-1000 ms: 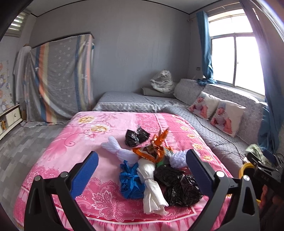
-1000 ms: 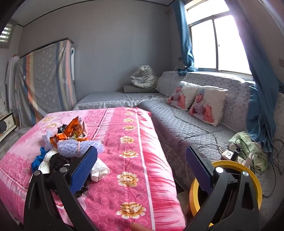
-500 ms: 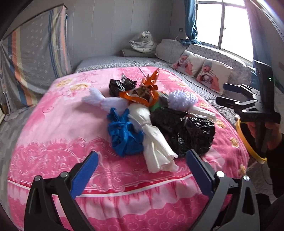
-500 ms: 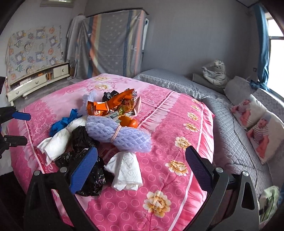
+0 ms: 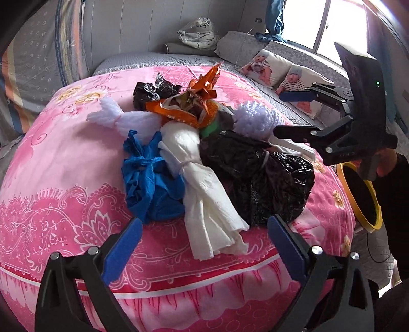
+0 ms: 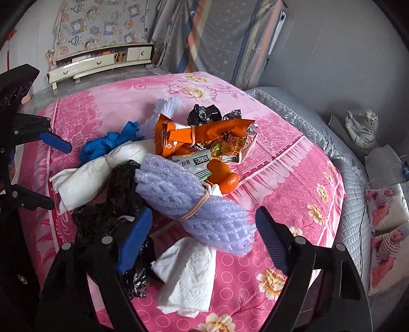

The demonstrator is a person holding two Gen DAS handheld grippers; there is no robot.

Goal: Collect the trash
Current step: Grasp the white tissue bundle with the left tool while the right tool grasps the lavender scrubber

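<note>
While the trash pile (image 5: 204, 153) lies heaped mid-bed on the pink floral bedspread (image 5: 64, 178), the right gripper (image 6: 202, 237) is narrowing its jaws around the purple foam-net bundle (image 6: 194, 201) — no contact yet. The left gripper (image 5: 204, 242) hovers spread and empty; next, a firm pinch, then the yellow-rimmed bin (image 5: 363, 196).

Black gripper frames — blue-padded fingers (image 5: 122, 251), silver screws, dark sleeve (image 5: 395, 194).

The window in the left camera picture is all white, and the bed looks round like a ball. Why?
Left wrist view: daylight overexposes the window to blank white glare, and the fisheye lens bulges the pink bedspread and darkens the corners. Right wrist view: same bulge and dark corners, even light, the trash pile sharp.
</note>
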